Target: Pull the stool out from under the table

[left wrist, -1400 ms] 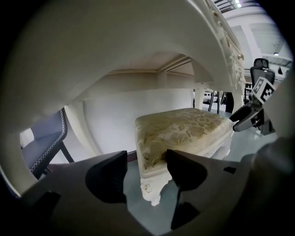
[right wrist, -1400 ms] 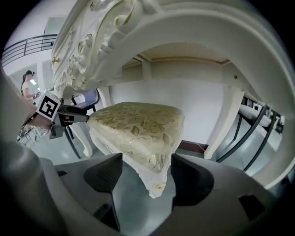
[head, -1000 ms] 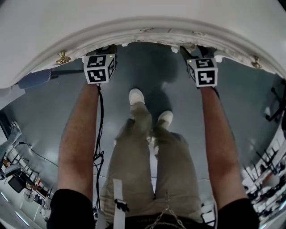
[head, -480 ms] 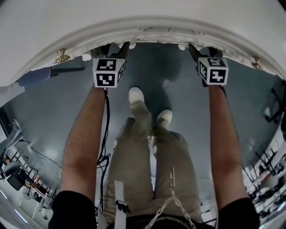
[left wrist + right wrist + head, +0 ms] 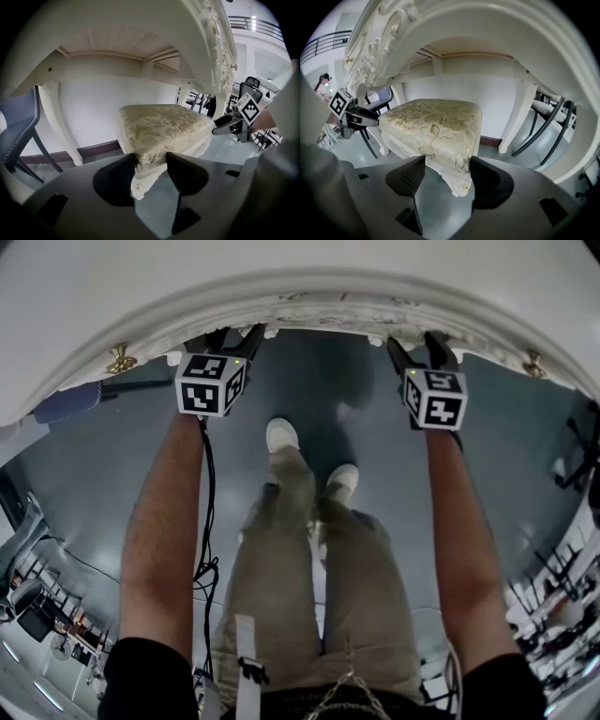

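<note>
The stool (image 5: 164, 124) has a gold floral cushion on a white carved frame. It stands under the white table (image 5: 300, 277), which hides it in the head view. My left gripper (image 5: 151, 157) has the stool's near left corner between its jaws, which have just been opening. My right gripper (image 5: 447, 160) straddles the near right corner (image 5: 454, 173), and its jaws have also just been opening. I see no pad pressing on the cushion. In the head view both grippers, left (image 5: 234, 334) and right (image 5: 417, 345), reach under the table's edge.
White table legs (image 5: 61, 122) (image 5: 515, 117) stand behind the stool. There is a dark chair (image 5: 21, 126) to the left and black chair legs (image 5: 543, 126) to the right. The person's legs and white shoes (image 5: 284, 439) are between the arms. Brass knobs (image 5: 120, 360) sit on the table's apron.
Both marker cubes drifted right, then back left, staying by the table's edge. The fingers of both grippers now show more clearly ahead of the cubes and stand wider apart.
</note>
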